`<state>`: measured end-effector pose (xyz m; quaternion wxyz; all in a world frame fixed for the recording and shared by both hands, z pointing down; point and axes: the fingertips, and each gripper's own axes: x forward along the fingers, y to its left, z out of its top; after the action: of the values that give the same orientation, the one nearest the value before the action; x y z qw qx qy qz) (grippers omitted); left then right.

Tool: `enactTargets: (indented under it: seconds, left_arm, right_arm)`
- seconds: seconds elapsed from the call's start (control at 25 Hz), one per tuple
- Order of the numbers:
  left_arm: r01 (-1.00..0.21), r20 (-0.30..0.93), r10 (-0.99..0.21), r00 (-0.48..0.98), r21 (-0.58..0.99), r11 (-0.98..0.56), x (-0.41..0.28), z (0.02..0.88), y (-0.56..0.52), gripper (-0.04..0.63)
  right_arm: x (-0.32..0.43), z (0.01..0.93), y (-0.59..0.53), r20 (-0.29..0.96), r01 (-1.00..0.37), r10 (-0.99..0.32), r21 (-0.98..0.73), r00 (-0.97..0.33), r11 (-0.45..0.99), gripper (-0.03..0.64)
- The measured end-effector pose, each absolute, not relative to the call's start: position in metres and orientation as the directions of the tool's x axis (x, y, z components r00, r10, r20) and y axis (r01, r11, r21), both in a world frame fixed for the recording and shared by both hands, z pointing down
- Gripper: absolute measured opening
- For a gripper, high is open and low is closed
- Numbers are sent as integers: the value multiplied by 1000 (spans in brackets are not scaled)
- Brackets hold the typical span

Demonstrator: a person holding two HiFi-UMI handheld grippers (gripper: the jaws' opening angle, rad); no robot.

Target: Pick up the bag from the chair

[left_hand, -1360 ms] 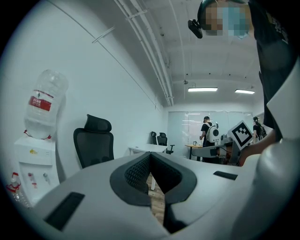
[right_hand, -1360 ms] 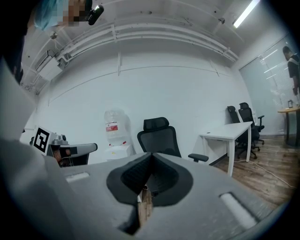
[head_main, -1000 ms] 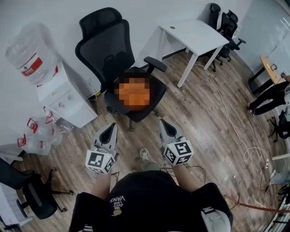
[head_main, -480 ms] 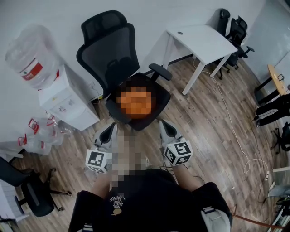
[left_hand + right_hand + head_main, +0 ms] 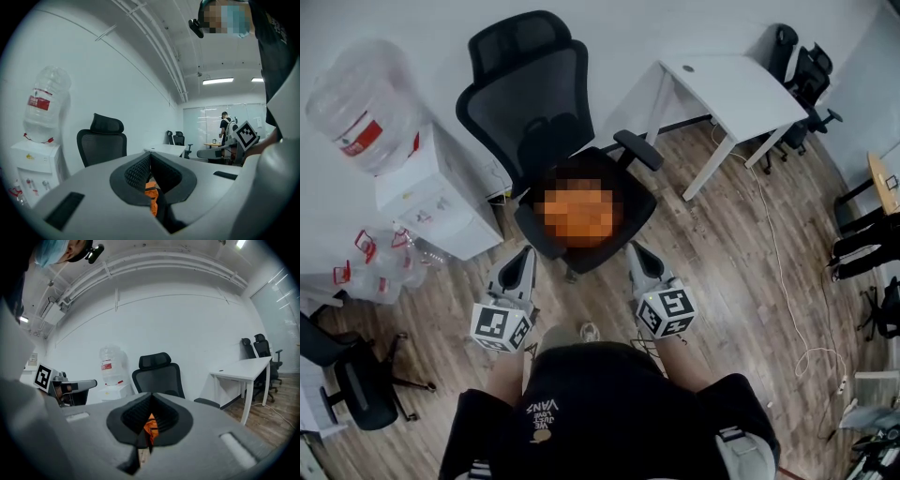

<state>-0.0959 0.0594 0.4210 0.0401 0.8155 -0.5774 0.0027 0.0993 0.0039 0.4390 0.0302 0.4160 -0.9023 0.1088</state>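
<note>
An orange bag, partly under a mosaic patch, lies on the seat of a black mesh office chair. My left gripper is at the seat's front left corner, and my right gripper is at its front right. Both point at the chair and stop short of the bag. In the left gripper view the left gripper is shut and empty, with a strip of the bag showing beyond it. In the right gripper view the right gripper is also shut and empty, with the bag behind it.
A white water dispenser topped by a large bottle stands left of the chair, with empty bottles on the floor. A white desk is at the right and a cable crosses the wooden floor. A small black chair sits at the lower left.
The person has stepped closer to the chair. Both grippers now reach the front of the seat, and their jaws are unchanged.
</note>
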Motion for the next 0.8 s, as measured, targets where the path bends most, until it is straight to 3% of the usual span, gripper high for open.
enactTargets:
  seconds: [0.8]
  left_arm:
    - [-935,104,-929,355,58,-351,-101,430,-2,0]
  right_arm:
    - [89,447,-55,158,-759,-744,-189,-649,623,-2]
